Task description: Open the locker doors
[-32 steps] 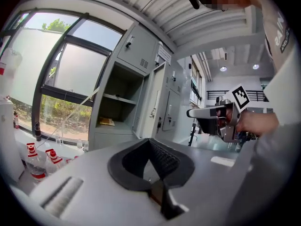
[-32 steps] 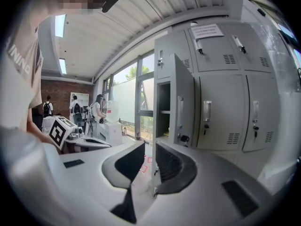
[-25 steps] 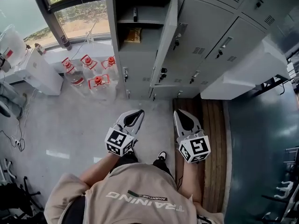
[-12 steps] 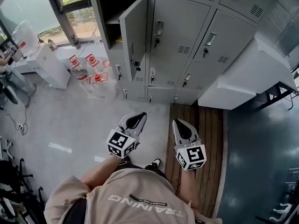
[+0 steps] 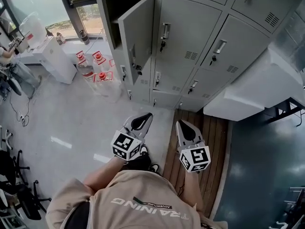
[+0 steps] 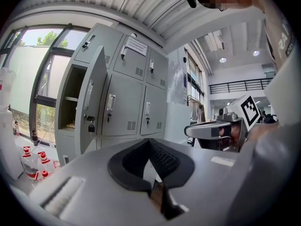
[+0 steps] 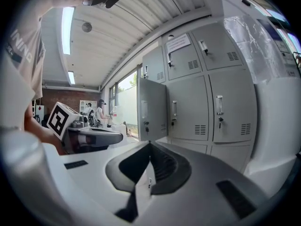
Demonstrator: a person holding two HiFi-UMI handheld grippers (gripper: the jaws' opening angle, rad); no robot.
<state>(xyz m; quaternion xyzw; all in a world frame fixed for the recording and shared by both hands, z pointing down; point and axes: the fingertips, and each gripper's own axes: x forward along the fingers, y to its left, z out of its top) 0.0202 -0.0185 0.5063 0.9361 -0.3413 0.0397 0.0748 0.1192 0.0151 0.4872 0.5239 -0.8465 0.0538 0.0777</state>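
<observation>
Left gripper (image 5: 144,116) and right gripper (image 5: 180,124): jaws together, nothing held, both well short of the lockers (image 5: 190,42). Leftmost locker door (image 5: 138,32) stood ajar; neighbouring doors were closed.

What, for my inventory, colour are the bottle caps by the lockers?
The bottle caps are red, clearest in the head view.

Both forearms are stretched out in front of the body, with the left hand-held gripper (image 5: 146,118) and right hand-held gripper (image 5: 181,126) side by side, jaws pinched together, nothing between them.
</observation>
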